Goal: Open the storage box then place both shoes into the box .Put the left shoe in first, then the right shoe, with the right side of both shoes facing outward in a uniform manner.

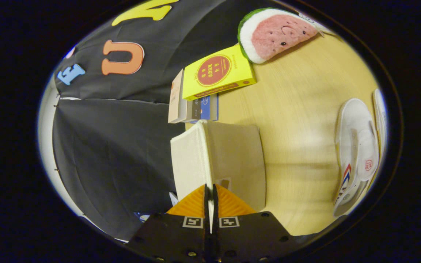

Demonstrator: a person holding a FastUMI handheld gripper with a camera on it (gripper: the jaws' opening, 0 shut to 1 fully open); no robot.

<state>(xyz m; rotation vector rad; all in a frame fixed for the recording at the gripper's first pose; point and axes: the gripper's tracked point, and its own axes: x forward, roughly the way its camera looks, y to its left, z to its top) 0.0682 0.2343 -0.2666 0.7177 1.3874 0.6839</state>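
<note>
My gripper (210, 190) is rolled on its side, so the wooden table (298, 109) stands upright along one side of the view. Both fingers are shut on the thin pale edge of the storage box lid (208, 160), which runs straight ahead from between them. A cream textured face of the box (190, 157) lies on one side of that edge and a smooth beige face (238, 160) on the other. Two white canvas shoes lie on the table well off to the side of the fingers: the nearer shoe (356, 153) has red and blue stripes, and the other shoe (380, 113) shows just behind it.
Beyond the box stands a row of books (192, 106) with a yellow book (219, 73) resting on them. A watermelon-slice plush toy (274, 34) lies farther along the table. The black cloth wall (115, 146) hangs behind the box.
</note>
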